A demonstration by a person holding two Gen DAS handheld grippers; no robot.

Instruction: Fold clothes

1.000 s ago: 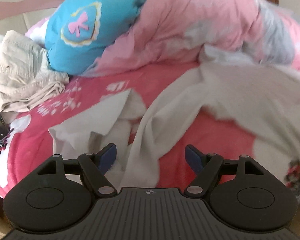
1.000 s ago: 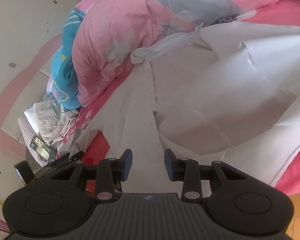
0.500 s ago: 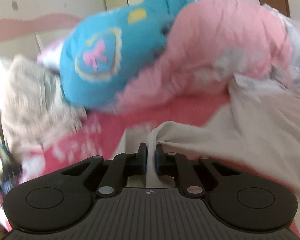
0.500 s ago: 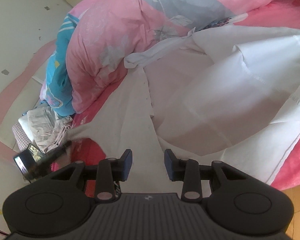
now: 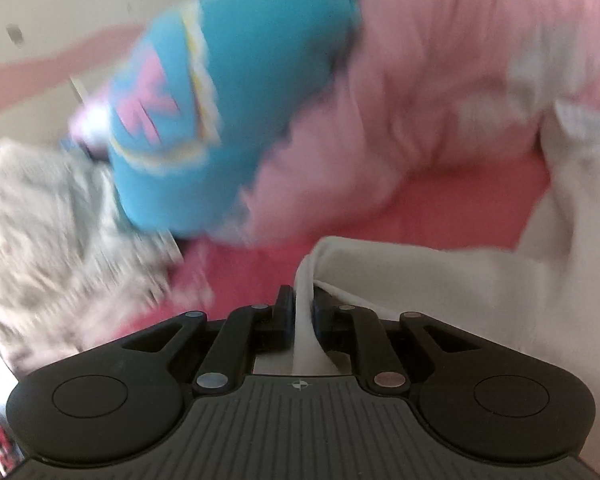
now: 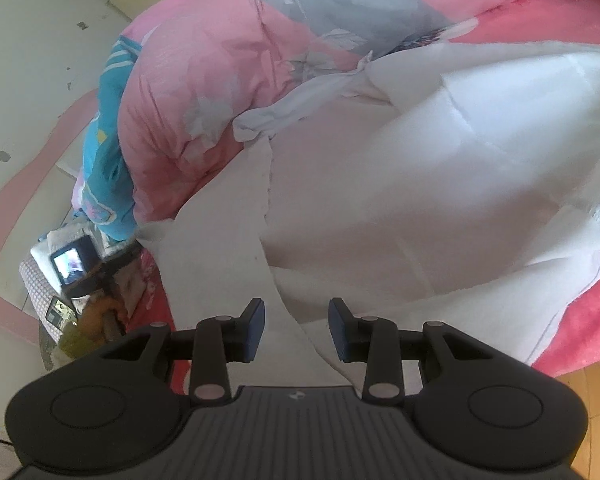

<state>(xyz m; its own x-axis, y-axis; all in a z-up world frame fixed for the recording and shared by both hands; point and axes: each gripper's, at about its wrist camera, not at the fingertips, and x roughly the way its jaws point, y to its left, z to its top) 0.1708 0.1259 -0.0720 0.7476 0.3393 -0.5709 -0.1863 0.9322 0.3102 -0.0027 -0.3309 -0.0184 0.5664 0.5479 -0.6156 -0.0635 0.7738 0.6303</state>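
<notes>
- Two hand-held grippers are at work. Our left hand-held gripper has a bunched fold of the white cotton garment between its pads, and its jaws are opening slightly while the cloth sits pinched there.
- Our right hand-held gripper is released, its jaws standing apart above the garment with nothing clamped between them.
- The garment lies spread across the red fleece bed cover, one edge touching the pink flowered quilt; the blue cartoon-print pillow sits just beside that quilt.
- We judge the fold could slip free: only a thin ridge of cloth is caught, the jaws are easing, and the blurred left view suggests a quick pull.
- The far edge may also snag against the quilt, dragging the fold crooked.
- The beige crumpled clothes lie near the left hand-held gripper and could get swept along.
</notes>
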